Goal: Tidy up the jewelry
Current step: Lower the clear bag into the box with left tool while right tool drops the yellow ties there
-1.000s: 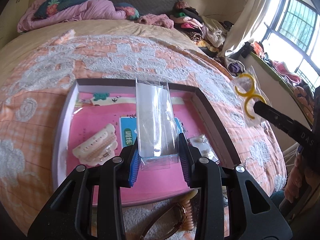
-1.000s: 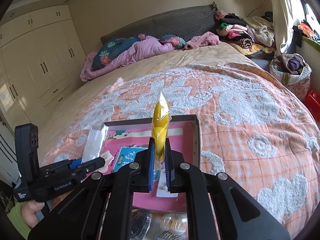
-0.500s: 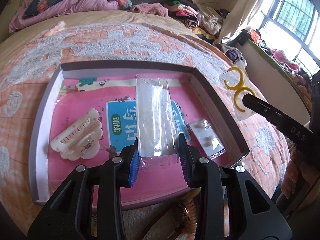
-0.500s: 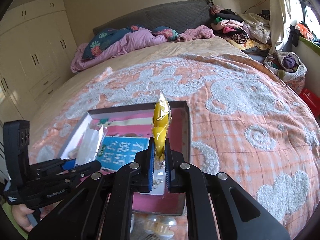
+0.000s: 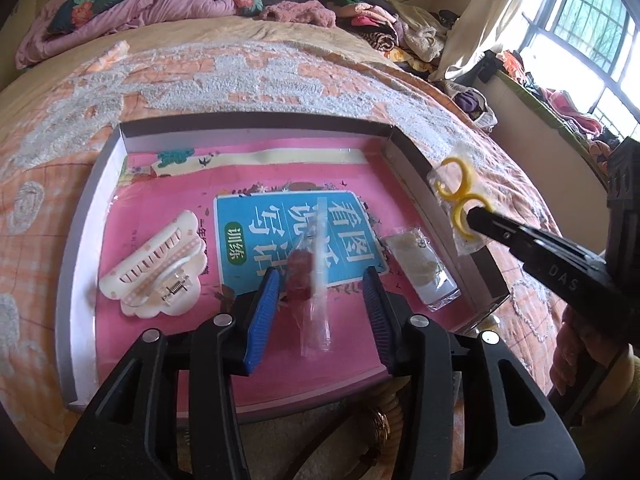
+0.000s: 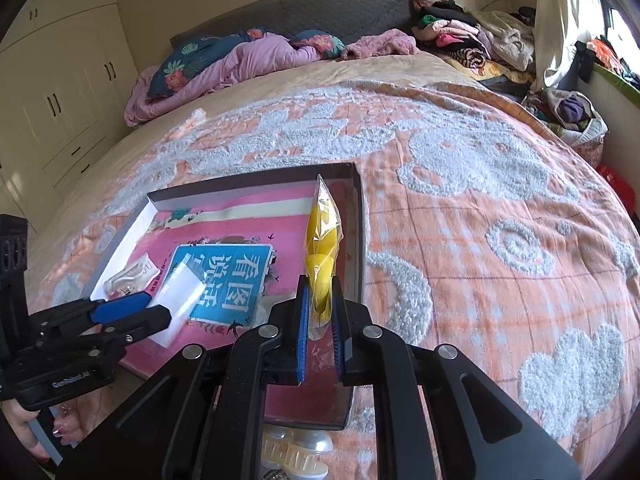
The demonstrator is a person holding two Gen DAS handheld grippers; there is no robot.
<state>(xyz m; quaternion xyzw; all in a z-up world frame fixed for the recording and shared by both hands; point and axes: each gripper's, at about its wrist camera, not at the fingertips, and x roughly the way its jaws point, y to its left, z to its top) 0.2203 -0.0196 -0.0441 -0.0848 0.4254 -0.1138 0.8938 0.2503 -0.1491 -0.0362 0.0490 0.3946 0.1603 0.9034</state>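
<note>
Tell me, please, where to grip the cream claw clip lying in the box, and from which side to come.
Probably best from straight above, with the jaws across the short width of the cream claw clip, about mid-length. It lies flat and low on the pink floor, so there is little side to catch, and the left wall of the box likely cramps a sideways approach.

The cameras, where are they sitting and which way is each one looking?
Left wrist view: sits on the left gripper, looking down along its open jaws into the tray; the clear packet lies between them.
Right wrist view: sits on the right gripper, looking across the bed; its jaws pinch the yellow earring packet, and a hand shows lower left.
Both show the tray, the cream hair clip and each other's gripper.
</note>
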